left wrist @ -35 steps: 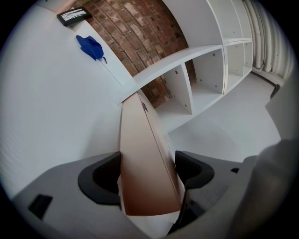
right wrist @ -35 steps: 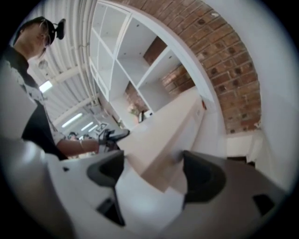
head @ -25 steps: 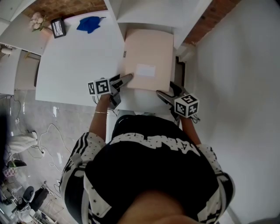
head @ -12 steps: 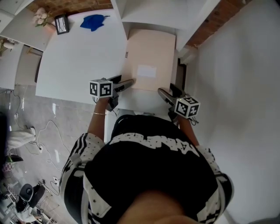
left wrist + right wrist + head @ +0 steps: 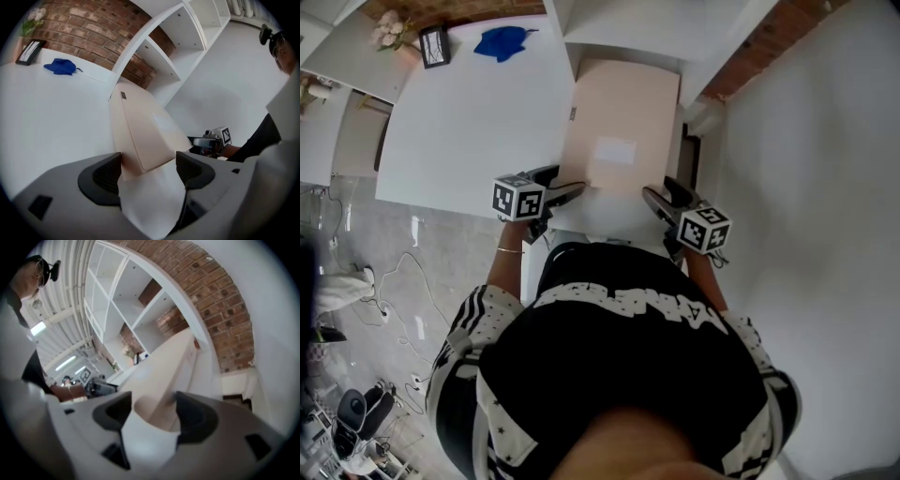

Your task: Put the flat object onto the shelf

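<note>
My right tool (image 5: 152,404) had just been closing round the board's (image 5: 623,112) near corner, not yet clamped. My left tool (image 5: 147,161) stood apart round the other corner. The board lay flat on the worktop (image 5: 469,122), so the lift to the shelf (image 5: 183,51) looked imminent.

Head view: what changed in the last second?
The left gripper rolled and slid back along the board to its near left corner. The right gripper has just been closing its jaws around the near right corner. Board and blue cloth unmoved.
</note>
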The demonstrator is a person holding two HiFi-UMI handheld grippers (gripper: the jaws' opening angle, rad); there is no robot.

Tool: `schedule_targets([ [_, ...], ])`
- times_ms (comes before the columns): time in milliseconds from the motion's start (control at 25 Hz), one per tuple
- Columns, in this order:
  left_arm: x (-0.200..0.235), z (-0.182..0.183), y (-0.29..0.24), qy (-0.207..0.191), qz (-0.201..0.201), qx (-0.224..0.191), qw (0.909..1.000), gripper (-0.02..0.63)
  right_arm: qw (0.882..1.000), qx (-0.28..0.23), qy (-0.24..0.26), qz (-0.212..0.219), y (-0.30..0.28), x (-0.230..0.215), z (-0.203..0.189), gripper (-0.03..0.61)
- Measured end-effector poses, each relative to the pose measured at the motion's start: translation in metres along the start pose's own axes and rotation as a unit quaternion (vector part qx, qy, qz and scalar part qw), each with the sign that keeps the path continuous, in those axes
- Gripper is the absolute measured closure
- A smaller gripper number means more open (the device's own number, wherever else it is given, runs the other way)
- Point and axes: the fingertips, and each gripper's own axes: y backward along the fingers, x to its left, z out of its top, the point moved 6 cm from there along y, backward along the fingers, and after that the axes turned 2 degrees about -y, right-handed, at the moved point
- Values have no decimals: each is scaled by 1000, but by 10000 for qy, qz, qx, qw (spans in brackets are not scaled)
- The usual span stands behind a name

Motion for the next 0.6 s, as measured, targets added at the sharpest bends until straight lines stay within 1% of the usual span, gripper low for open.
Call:
schedule_targets([
  [120, -1, -1, 0, -311, 186, 130, 9993, 226, 9996, 152, 255, 20, 0, 3, -2, 281],
  [240, -1, -2, -1, -484, 295, 205, 9982, 227, 9982, 296, 520, 39, 0, 5, -4, 268],
  [440, 0, -2, 0, -536, 354, 218, 9977, 230, 9913, 654, 1140, -4, -2, 10, -7, 252],
  [520, -1, -2, 0, -534, 364, 222, 9977, 233, 9893, 732, 1261, -83, -3, 9, -7, 253],
  [600, -1, -2, -2, -519, 369, 215, 9977, 235, 9890, 717, 1277, -205, -4, 7, -7, 253],
])
